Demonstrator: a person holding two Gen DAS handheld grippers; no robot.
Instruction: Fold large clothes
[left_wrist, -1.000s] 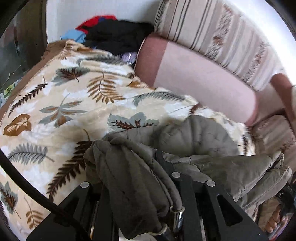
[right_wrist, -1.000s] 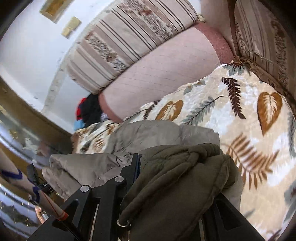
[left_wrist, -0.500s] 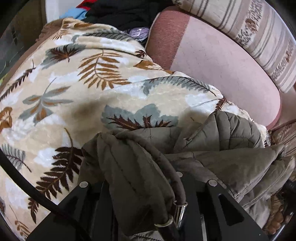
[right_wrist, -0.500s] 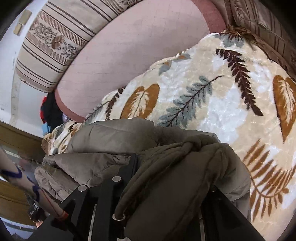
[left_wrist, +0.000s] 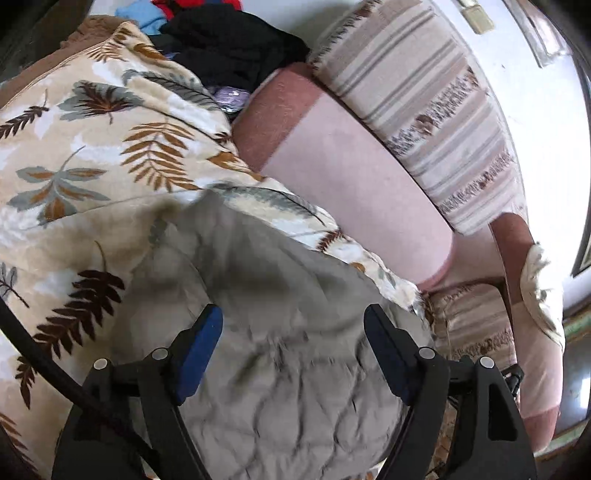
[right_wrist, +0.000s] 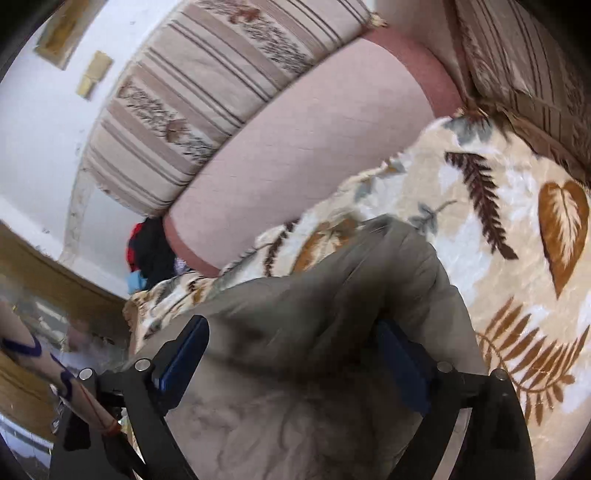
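Nearest, we list two grippers, both over one olive-grey quilted jacket (left_wrist: 280, 332).

Item: left gripper (left_wrist: 293, 350). Jaws have just been opening and now stand wide, blue pads clear of the cloth; the jacket lies beneath and between them, not pinched.

Item: right gripper (right_wrist: 291, 354). Jaws likewise just opening, now wide. A raised fold of the jacket (right_wrist: 332, 314) sits close against one pad; we judge it released, not held.

Item: jacket, bunched on a leaf-print blanket (left_wrist: 74, 155) covering the sofa seat. Blur obscures its seams and edges.

Item, farther: pink bolster (left_wrist: 351, 184) along the seat back, striped cushion (left_wrist: 424, 110) above it, and a pile of dark, red and blue clothes (left_wrist: 229, 40) at the far end.

Handling note, our judgement: the fold is just laid down. We lift both grippers straight off so the pads do not drag the puffy cloth open, then press the folded layers flat before taking fresh corners for the next fold.
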